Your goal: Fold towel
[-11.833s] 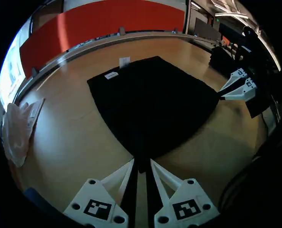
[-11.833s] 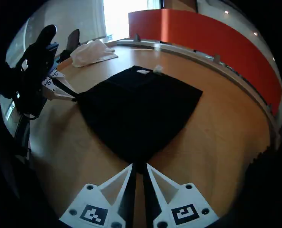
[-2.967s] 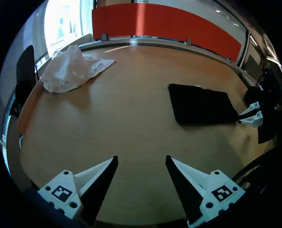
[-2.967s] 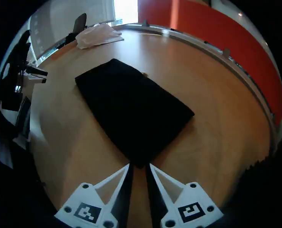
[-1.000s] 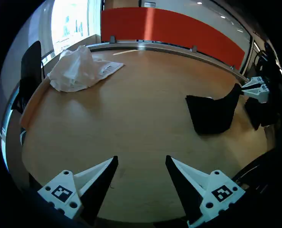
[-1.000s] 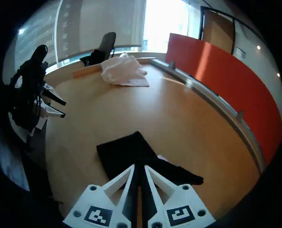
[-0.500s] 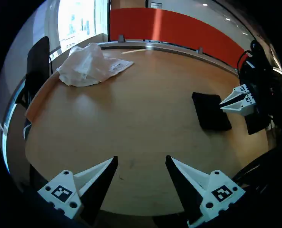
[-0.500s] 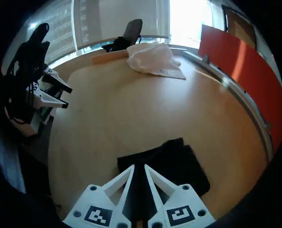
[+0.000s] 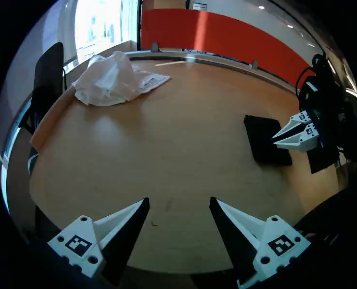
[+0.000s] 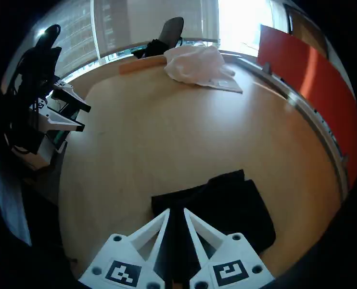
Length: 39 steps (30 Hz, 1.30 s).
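White right gripper [image 10: 176, 210] fingers pressed together on near edge of black towel [image 10: 231, 207]. Towel folded small, flat on wooden table [image 10: 154, 120]; in left gripper view its long axis runs near to far. Left gripper [image 9: 178, 200] spread wide, empty, well apart.

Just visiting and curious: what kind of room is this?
Probably an office or meeting room: a large wooden table, an office chair by bright windows, and a red partition.
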### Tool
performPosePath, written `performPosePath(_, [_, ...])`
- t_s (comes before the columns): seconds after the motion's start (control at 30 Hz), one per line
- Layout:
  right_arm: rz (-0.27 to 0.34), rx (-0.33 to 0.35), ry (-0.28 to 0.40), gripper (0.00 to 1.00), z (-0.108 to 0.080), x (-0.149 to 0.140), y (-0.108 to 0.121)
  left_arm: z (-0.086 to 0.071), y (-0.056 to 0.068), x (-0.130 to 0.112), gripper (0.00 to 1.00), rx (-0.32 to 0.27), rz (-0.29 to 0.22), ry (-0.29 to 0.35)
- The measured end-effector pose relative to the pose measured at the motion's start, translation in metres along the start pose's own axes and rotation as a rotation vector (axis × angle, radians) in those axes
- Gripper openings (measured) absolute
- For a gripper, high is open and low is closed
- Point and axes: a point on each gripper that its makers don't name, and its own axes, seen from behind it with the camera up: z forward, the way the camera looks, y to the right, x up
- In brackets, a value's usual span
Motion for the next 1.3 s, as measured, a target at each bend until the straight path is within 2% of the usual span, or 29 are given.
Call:
performPosePath(0.03, [0.002,-0.001,-0.002,0.11,0.001,-0.001,0.0,0.0,0.0,-0.001,0.93,-0.001,0.0,-0.002])
performPosePath(0.23, [0.01,-0.012,-0.003,0.62,0.001,-0.005,0.0,0.001,0.001,-0.006,0.93,-0.001,0.005,-0.008])
performPosePath(0.57, [0.037,-0.048,-0.001,0.64,-0.011,-0.015,0.005,0.001,0.0,-0.005,0.93,0.003,0.005,-0.008])
performPosePath(1.07, [0.149,-0.122,-0.066,0.64,-0.053,-0.088,-0.004,0.0,-0.001,-0.004,0.93,0.007,0.015,-0.012])
performPosePath(1.3, [0.19,-0.147,-0.075,0.64,-0.055,-0.101,-0.005,0.001,0.003,-0.003,0.93,0.003,0.026,-0.013])
